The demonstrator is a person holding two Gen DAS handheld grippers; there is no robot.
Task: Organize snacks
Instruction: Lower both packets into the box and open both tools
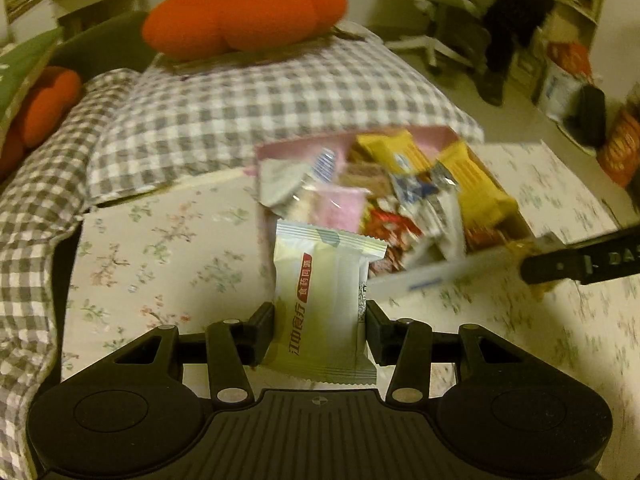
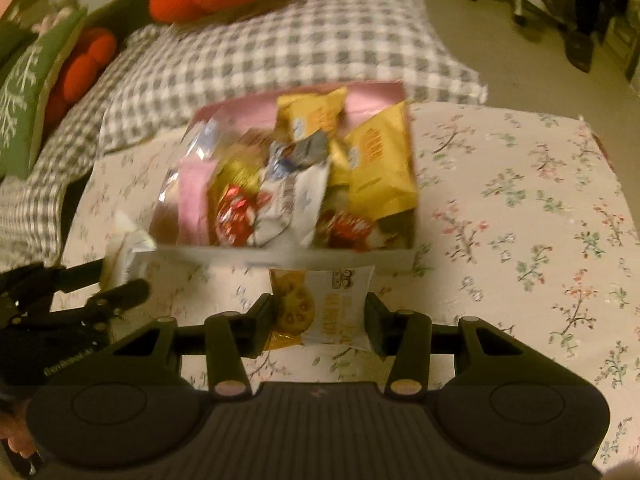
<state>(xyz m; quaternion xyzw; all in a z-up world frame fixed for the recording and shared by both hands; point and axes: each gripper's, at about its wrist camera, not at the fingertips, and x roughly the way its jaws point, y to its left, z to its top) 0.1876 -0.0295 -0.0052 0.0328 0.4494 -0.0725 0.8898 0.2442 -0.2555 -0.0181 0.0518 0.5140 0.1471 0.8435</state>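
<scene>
Two tools (left (image 1: 320, 330), right (image 2: 320, 322)) each clamp one snack packet.

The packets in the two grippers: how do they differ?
The left gripper holds a pale green-white packet with a red label, standing lengthwise; the right gripper holds a yellow-and-white packet picturing a round biscuit, lying crosswise. Both are clamped by their sides near the pink snack box.
</scene>
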